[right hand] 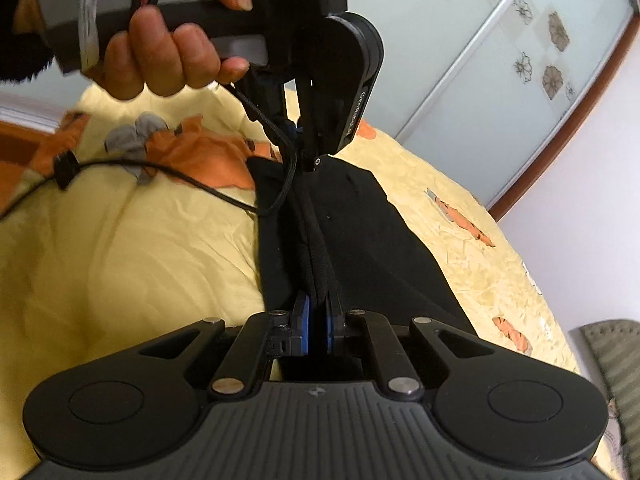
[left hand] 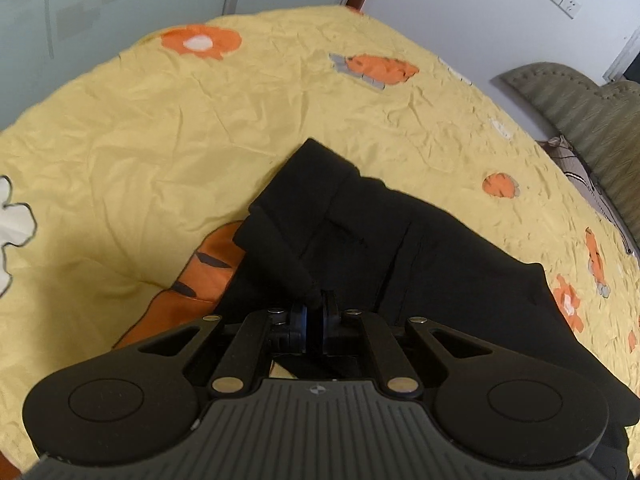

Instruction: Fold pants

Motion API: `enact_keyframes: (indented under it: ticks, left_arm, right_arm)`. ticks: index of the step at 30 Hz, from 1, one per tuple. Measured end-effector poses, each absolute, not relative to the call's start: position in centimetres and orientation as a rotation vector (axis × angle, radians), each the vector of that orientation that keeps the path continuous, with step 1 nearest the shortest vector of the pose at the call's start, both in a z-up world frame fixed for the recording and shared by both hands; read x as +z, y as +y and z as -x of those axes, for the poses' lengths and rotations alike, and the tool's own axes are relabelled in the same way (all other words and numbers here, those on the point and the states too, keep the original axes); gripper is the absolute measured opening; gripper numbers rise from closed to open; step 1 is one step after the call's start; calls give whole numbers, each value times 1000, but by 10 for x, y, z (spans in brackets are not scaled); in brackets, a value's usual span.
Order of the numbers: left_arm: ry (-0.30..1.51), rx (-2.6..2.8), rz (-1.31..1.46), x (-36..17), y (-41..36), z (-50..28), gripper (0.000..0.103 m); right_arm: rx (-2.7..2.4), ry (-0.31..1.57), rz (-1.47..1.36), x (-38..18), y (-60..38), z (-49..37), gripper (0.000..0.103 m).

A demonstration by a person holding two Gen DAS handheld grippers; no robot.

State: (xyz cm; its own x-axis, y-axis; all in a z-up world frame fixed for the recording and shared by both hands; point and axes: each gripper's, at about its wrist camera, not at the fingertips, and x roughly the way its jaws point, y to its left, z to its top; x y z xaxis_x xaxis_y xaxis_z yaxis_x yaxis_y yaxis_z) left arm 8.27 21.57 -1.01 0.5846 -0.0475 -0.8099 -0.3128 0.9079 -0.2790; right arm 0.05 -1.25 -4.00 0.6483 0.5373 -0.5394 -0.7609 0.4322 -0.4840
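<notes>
Black pants [left hand: 400, 240] lie partly folded on a yellow bedspread [left hand: 160, 140] with orange patches. My left gripper [left hand: 316, 306] is shut on a bunched edge of the pants near the camera. In the right wrist view my right gripper [right hand: 318, 308] is shut on a thick folded edge of the pants [right hand: 360, 240], which stretches taut away to the left gripper [right hand: 312, 160], held by a hand at the top. The edge is lifted a little above the bed between the two grippers.
A black cable [right hand: 160, 172] hangs from the left gripper over the bedspread [right hand: 120, 260]. A grey-green headboard [left hand: 580, 112] and a pillow [left hand: 580, 168] stand at the right. Glass wardrobe doors [right hand: 500, 60] and a white wall lie beyond the bed.
</notes>
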Motion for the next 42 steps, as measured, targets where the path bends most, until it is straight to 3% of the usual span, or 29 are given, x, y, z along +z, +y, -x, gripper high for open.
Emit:
enact_keyframes:
  ticks: [3,4,5,7,10,15,17,19,23,26,28,31,39,41,42]
  left_arm:
    - [948,164,394,-10,213,-80,11]
    - [962,171,376,-14,210,-83,15]
    - [972,179,369,-18,208,-84,25]
    - [975,173,355,-16,206,-82,31]
    - [952,227,295,-2,204,-75,67]
    - [775,302,103,36,173,-54,75]
    - [730,198,1,48,141,-51,89]
    - [703,9,-95,52,105,-49,95]
    - [641,-378,-356,38,17,-39,93]
    - [548,-546,-592,14,-37,-23,93]
    - [476,-620,-751,-5,-63,-12,92]
    - [454,-680,-882,-29,-77,-8,87]
    - [466,-681,-942,-57,-83,-24,76]
    - [460,-690,-922,-56,-85,-27,60]
    - [465,-696,-909,-56,-84,-27,54]
  right_arm:
    - [834,350,731,-42,-13,0,7]
    - [837,361,729,-48,-8,1,7]
    - [836,373,726,-54,-4,2,8]
    - [823,399,696,-59,-3,4,9]
    - [798,357,667,-51,-10,18,19]
    - [696,304,457,-24,-71,54,19]
    - [557,327,363,-21,-113,59,19]
    - [397,382,242,-20,-157,58,20]
    - [201,535,-248,-33,-261,49,33]
    - [169,564,-614,-52,-313,49,52]
    - [180,562,-783,-64,-333,48,54]
    - [132,585,-886,-74,-341,39,54]
    - [20,604,-842,-81,-331,14,52]
    - [5,580,-820,-82,-326,10,40]
    - [5,574,-802,-83,-325,8,20]
